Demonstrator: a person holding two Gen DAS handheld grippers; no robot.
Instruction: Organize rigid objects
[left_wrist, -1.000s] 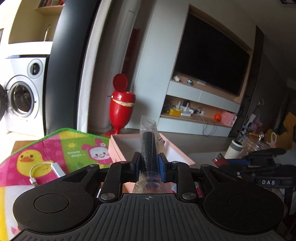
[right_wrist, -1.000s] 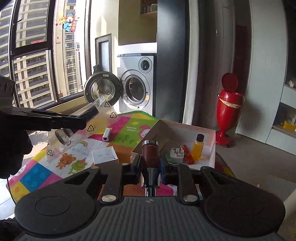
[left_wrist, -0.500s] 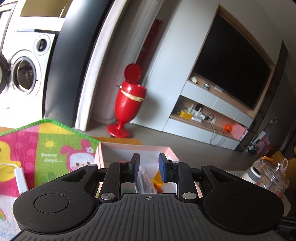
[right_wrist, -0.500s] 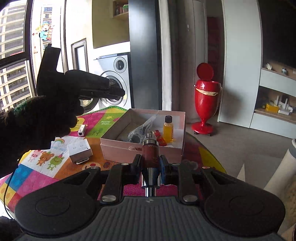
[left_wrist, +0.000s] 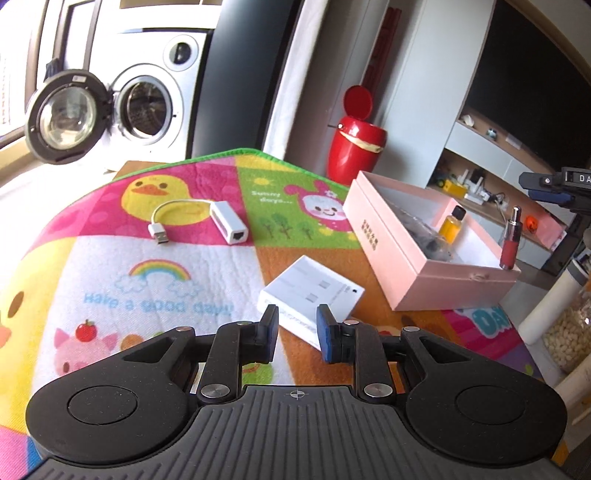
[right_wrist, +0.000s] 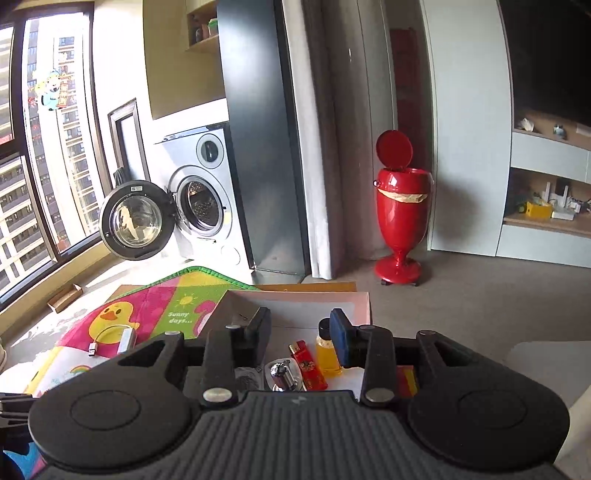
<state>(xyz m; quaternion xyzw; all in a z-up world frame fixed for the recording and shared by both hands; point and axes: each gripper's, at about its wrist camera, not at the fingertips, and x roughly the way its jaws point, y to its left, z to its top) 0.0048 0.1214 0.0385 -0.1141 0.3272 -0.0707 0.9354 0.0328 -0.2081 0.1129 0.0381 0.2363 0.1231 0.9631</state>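
In the left wrist view my left gripper (left_wrist: 295, 317) hangs low over the cartoon mat (left_wrist: 155, 280), its jaws a little apart and empty, just short of a white carton (left_wrist: 310, 291). An open pink box (left_wrist: 369, 225) at the right holds a yellow bottle (left_wrist: 451, 226) and a bagged item. A red-brown tube with a silver cap (left_wrist: 511, 242) stands upright over the box's right end, under my right gripper (left_wrist: 546, 188). In the right wrist view my right gripper (right_wrist: 299, 321) is above the pink box (right_wrist: 295, 295). Its jaws are opening, and the tube (right_wrist: 282, 373) sits below them, untouched.
A white USB adapter with its cable (left_wrist: 225, 221) lies on the mat's far side. A red lighter (right_wrist: 308, 363) and the yellow bottle (right_wrist: 327, 350) lie in the box. A jar of pale beans (left_wrist: 569, 332) and a white cylinder (left_wrist: 550, 306) crowd the right edge.
My left gripper let the bagged black item go into the pink box, then swung left and down over the mat. My right gripper moved over the box and its jaws parted from the tube.
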